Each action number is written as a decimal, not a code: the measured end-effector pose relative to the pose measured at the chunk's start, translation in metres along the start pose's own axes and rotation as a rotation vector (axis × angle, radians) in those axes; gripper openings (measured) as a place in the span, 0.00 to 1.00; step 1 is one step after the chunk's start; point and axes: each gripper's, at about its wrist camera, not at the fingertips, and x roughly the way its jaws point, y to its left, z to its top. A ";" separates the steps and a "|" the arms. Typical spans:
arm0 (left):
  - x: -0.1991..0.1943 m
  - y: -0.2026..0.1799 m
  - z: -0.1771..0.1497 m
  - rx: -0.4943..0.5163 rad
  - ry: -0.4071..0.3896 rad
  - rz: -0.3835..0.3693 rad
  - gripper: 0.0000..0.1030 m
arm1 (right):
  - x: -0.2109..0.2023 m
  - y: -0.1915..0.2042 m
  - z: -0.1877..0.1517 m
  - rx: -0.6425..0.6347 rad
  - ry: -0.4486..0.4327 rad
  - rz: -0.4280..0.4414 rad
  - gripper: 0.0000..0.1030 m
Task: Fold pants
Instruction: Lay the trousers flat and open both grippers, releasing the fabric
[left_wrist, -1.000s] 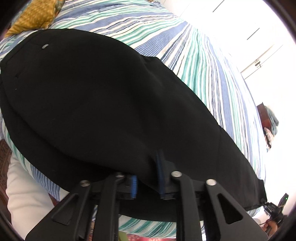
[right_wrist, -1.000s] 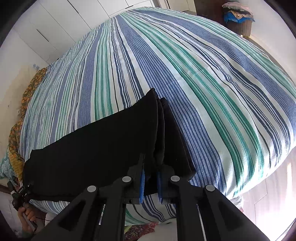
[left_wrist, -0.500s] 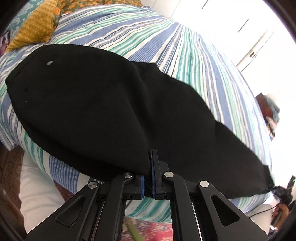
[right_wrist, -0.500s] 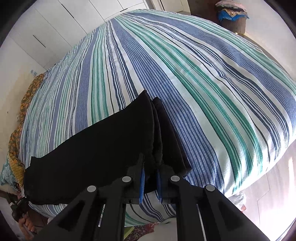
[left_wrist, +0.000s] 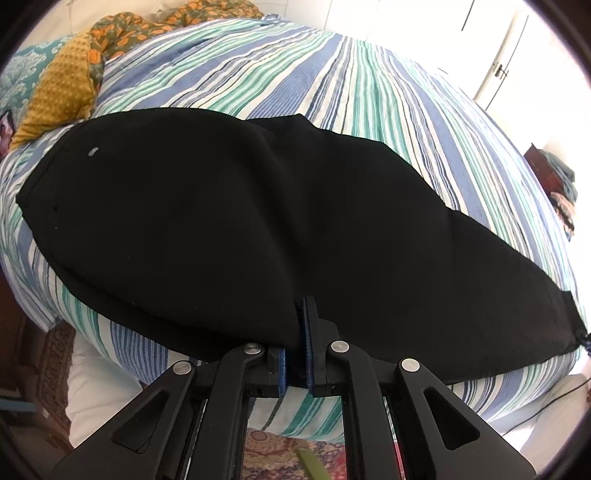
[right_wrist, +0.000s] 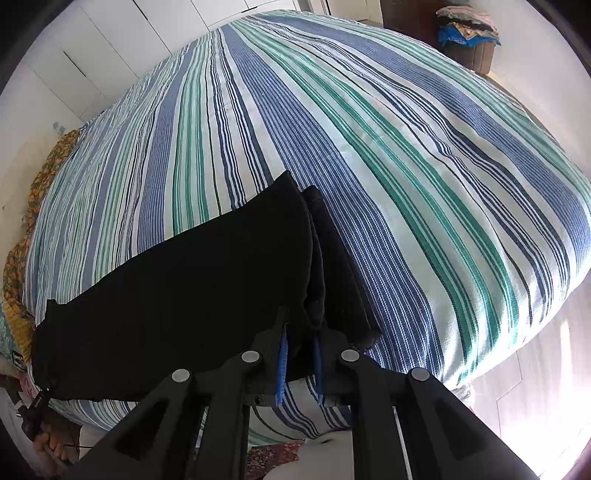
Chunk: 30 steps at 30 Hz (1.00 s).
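Black pants (left_wrist: 258, 229) cover the middle of the striped bedspread (left_wrist: 369, 85) in the left wrist view, hiding the bed beneath them. Their near edge drops behind the left gripper (left_wrist: 295, 354), so the pinched cloth cannot be seen. In the right wrist view, the right gripper (right_wrist: 299, 354) likewise covers the hem it holds. At the lower left edge, a hand (right_wrist: 48, 446) is cut off by the dark lens rim. At upper right, a pile on a box (right_wrist: 469, 40) is too small to identify.
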 end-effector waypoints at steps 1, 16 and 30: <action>-0.001 -0.002 -0.002 0.013 0.001 0.017 0.12 | -0.001 -0.001 0.000 0.005 -0.009 -0.007 0.23; -0.057 -0.019 -0.014 0.121 -0.124 0.073 0.57 | -0.044 -0.040 -0.003 0.192 -0.232 0.118 0.53; -0.053 -0.056 -0.003 0.224 -0.115 0.029 0.57 | -0.008 -0.016 0.015 -0.111 0.027 -0.085 0.08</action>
